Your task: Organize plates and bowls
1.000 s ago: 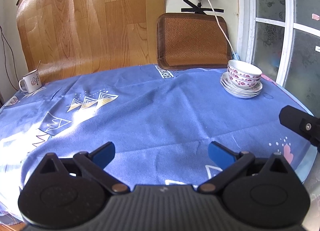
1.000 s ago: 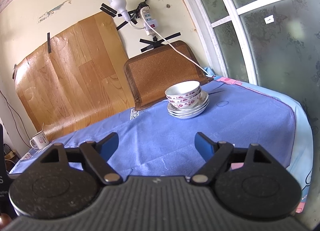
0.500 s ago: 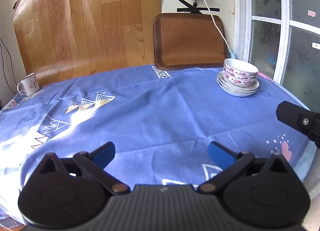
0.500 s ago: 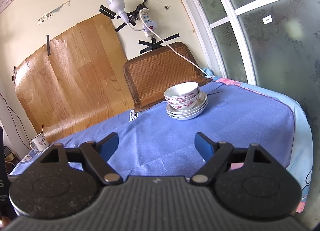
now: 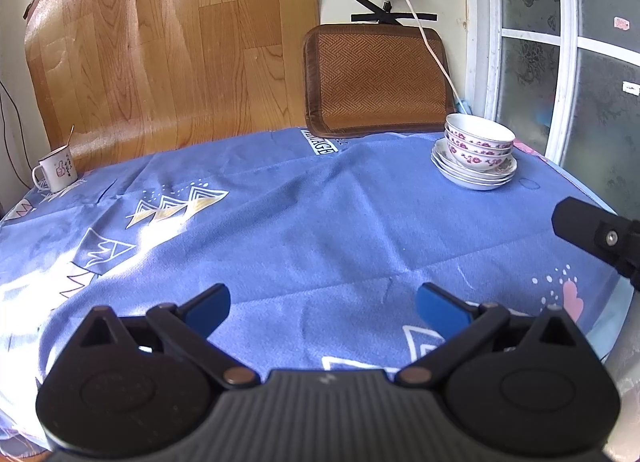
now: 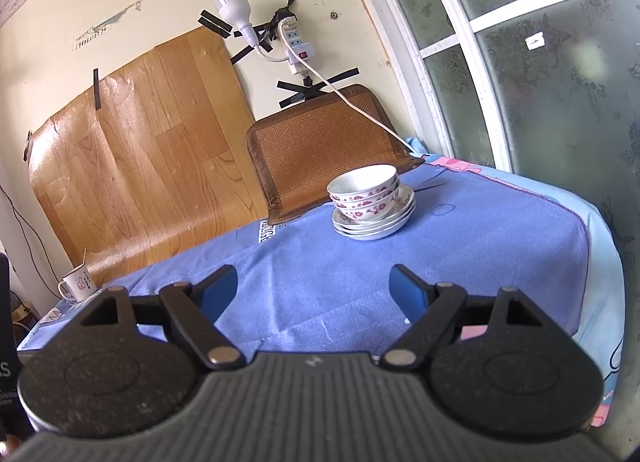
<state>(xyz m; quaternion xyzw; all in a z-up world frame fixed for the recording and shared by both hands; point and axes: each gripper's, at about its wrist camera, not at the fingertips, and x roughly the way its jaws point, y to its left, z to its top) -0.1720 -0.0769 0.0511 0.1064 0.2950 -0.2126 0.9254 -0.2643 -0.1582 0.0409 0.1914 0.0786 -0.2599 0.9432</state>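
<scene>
Several white bowls with red flowers are nested on a stack of white plates at the far right of the blue tablecloth. My left gripper hovers open over the cloth near the front edge, well short of the stack, with nothing between its blue pads. My right gripper is open too and empty, pointing toward the stack from a distance. Part of the right gripper shows as a black piece at the right edge of the left wrist view.
A white enamel mug stands at the far left by the wall. A brown woven mat leans on the wall behind the stack, with a white cable across it. A window frame bounds the right side.
The views have shifted only slightly. The dish stack stands in the same place and both grippers stay open.
</scene>
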